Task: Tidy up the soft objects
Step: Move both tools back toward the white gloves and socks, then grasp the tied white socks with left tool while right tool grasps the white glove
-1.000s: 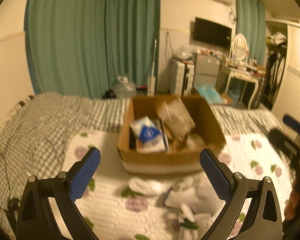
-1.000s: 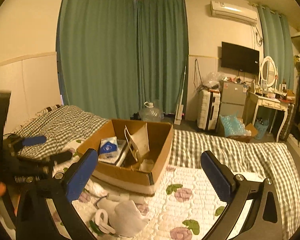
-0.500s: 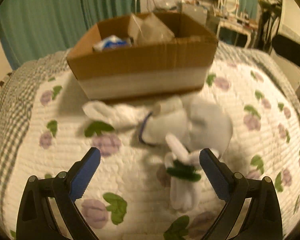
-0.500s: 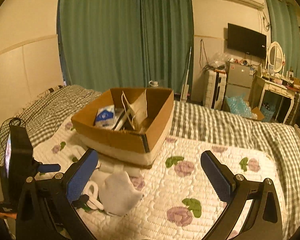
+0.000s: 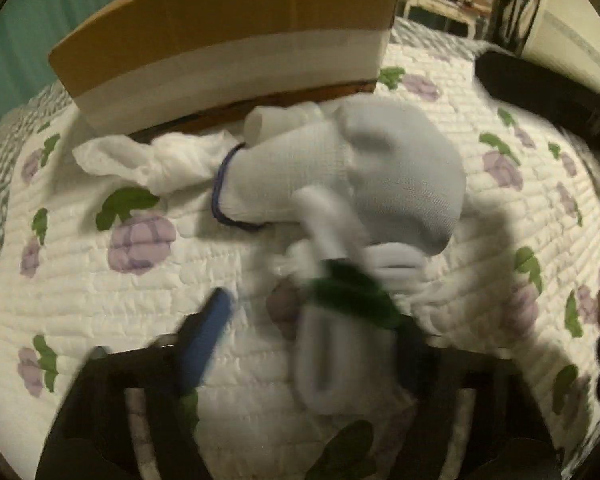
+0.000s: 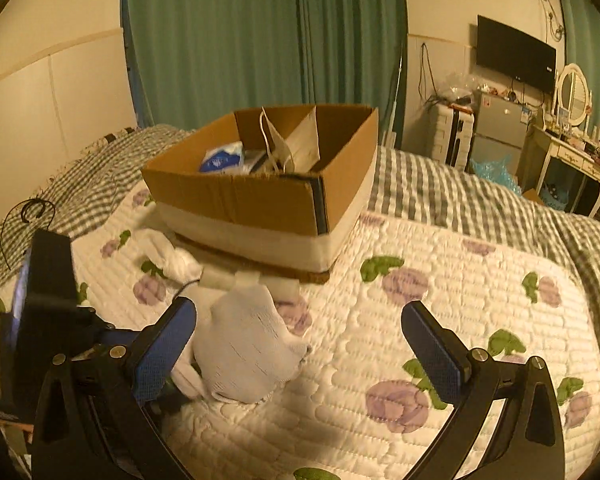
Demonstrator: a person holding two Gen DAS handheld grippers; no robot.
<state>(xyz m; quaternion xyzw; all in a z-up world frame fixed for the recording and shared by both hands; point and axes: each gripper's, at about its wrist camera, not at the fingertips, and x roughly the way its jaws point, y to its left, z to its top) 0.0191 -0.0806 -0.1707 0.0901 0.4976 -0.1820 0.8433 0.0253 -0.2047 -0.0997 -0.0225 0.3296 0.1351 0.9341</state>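
A pile of white socks and cloths lies on the floral quilt in front of a cardboard box [image 5: 228,28]. A large white sock with a blue cuff [image 5: 340,172] lies on top; it also shows in the right wrist view [image 6: 248,344]. My left gripper [image 5: 300,344] is low over a small white sock with a green band [image 5: 340,320], its blue fingers [image 5: 208,336] on either side of it, narrowed and blurred. My right gripper [image 6: 300,348] is open and empty above the quilt, right of the pile. The box [image 6: 268,192] holds a blue packet and paper bags.
The floral quilt [image 6: 440,280] covers a bed with a grey checked blanket. A white crumpled cloth [image 5: 140,160] lies left of the pile. Green curtains, a TV, a small fridge and a dressing table stand behind. The left gripper's body [image 6: 48,300] shows at the left of the right wrist view.
My left gripper has dropped down to the sock pile and its fingers have narrowed around the green-banded sock. My right gripper has moved lower and closer to the quilt, staying open.
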